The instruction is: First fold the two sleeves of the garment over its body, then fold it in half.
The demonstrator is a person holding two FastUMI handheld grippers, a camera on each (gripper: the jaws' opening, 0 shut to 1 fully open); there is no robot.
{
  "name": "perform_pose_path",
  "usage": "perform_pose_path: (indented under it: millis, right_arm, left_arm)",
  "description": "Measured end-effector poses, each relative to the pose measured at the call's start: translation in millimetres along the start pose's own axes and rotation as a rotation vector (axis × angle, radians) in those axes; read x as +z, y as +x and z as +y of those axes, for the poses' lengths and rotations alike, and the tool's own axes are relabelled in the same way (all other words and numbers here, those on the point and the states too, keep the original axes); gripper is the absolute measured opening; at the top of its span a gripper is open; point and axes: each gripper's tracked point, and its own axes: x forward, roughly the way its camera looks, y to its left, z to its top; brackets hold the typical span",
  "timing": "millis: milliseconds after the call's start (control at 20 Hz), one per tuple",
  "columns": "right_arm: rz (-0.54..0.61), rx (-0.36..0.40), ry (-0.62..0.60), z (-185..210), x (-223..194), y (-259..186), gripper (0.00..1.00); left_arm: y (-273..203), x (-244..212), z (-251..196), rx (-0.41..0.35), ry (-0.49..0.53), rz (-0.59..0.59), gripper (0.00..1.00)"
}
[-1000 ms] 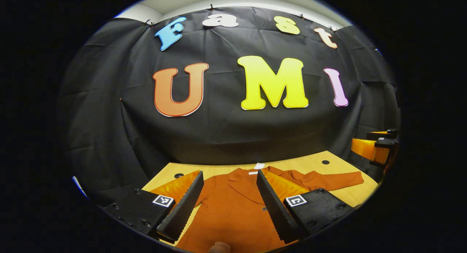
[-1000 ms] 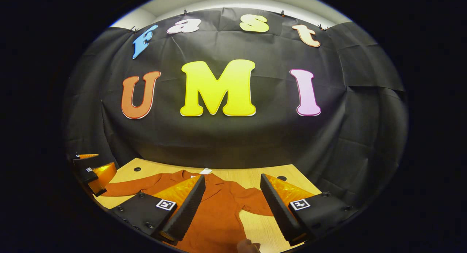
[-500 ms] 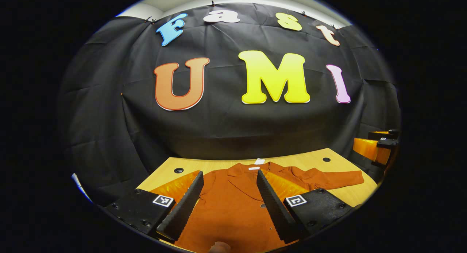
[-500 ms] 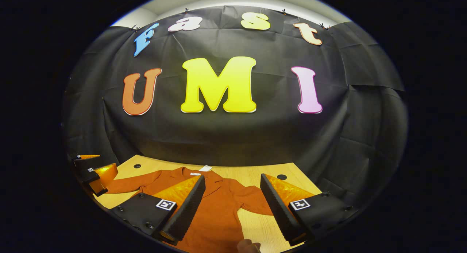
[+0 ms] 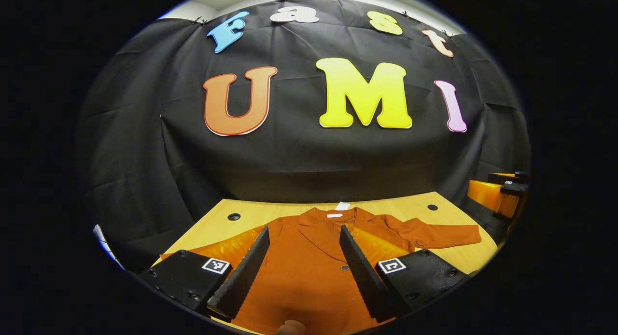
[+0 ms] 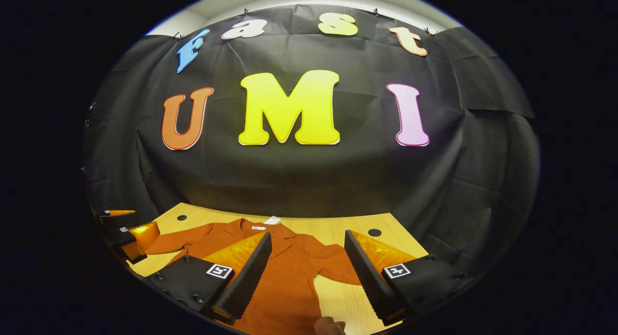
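Note:
A rust-orange buttoned jacket (image 5: 309,262) lies flat, front up, on the wooden table (image 5: 217,229), collar toward the wall. In the left gripper view one sleeve (image 5: 444,234) stretches out to the right. My left gripper (image 5: 301,241) hovers open above the jacket's body, nothing between its fingers. In the right gripper view the jacket (image 6: 289,277) spreads leftward, a sleeve (image 6: 169,243) reaching left and a shorter sleeve (image 6: 338,267) on the right. My right gripper (image 6: 306,243) hangs open over the jacket's right shoulder. Each view catches the other gripper at its edge (image 5: 497,195) (image 6: 125,231).
A white tag (image 5: 343,206) sits at the collar near the table's far edge. Round dark holes (image 5: 234,216) (image 5: 432,207) mark the table's back corners. The black cloth wall stands right behind the table. A fingertip (image 6: 330,325) pokes in at the bottom.
Both grippers have tipped downward a little, so more of the table and jacket comes into sight. Both stay open, and the jacket has not moved.

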Motion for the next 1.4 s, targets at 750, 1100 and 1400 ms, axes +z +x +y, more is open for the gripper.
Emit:
perform_pose_path:
  millis: [750, 1100, 1400]
  right_arm:
    - [0.152, -0.219, 0.057, -146.1, -54.5, 67.5, 0.97]
    - [0.292, -0.317, 0.048, -234.5, -116.4, 88.4, 0.98]
    - [0.449, -0.38, 0.11, -288.0, -179.7, 98.2, 0.98]
  left_arm:
    - [-3.0, -28.8, -9.4, 0.042, -0.034, 0.1, 0.96]
    - [-11.8, -60.5, -25.4, 0.066, 0.002, 0.195, 0.96]
    - [-22.6, -86.1, -49.1, 0.073, 0.054, 0.281, 0.96]
